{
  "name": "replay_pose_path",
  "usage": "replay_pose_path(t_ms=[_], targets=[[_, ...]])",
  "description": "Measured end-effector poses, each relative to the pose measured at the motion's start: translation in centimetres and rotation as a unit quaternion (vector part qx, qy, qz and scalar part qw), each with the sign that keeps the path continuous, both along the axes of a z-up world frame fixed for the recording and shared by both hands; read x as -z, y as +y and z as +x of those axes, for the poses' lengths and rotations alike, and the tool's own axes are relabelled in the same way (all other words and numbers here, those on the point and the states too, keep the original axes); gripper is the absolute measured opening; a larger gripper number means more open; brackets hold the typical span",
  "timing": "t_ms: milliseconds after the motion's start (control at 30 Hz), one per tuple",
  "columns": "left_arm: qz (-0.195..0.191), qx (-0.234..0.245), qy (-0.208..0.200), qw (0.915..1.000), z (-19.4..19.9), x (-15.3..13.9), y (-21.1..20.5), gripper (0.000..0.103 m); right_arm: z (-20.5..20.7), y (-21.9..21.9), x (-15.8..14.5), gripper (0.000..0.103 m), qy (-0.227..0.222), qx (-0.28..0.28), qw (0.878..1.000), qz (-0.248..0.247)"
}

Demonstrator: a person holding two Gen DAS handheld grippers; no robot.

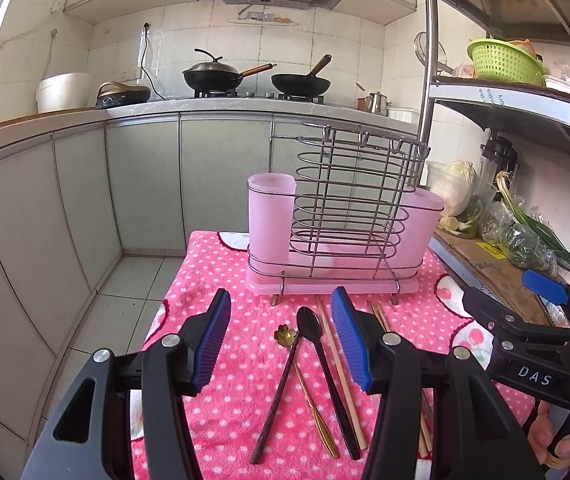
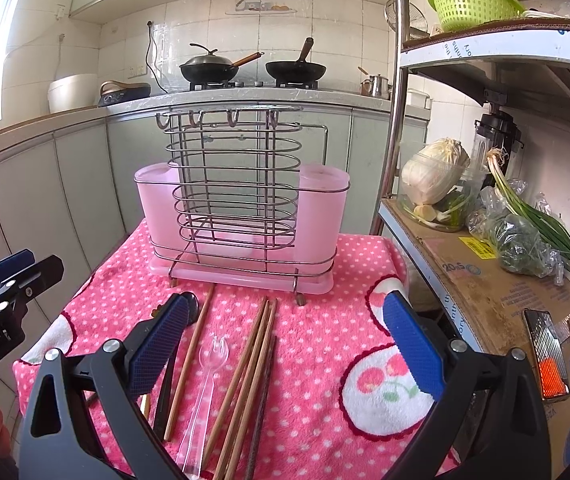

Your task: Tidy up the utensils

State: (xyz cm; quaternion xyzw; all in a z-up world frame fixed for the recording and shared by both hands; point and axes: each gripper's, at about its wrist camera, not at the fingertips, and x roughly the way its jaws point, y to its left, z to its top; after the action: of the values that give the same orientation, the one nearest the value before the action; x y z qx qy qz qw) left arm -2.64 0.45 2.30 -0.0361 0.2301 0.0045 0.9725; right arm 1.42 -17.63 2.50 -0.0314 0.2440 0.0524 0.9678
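On pink cloth [image 2: 325, 280], chopsticks [image 2: 245, 376] point toward rack [image 2: 237, 184].

Two woks [image 2: 295, 70] on the stove, green basket [image 2: 473, 2] shelved, perhaps cabbage [image 2: 433, 174] below.

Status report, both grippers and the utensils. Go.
Left gripper open, empty. Right gripper open, empty. Utensils all loose on towel; rack empty. Nothing blocking.
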Motion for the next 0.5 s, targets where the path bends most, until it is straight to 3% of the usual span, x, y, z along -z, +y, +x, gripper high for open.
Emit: replay_pose_path(t_ms=[500], targets=[[0.001, 0.001, 0.005, 1.0000, 0.30, 0.13, -0.08, 0.052, 0.09, -0.01, 0.01, 0.098, 0.002, 0.001, 1.000, 0.003]])
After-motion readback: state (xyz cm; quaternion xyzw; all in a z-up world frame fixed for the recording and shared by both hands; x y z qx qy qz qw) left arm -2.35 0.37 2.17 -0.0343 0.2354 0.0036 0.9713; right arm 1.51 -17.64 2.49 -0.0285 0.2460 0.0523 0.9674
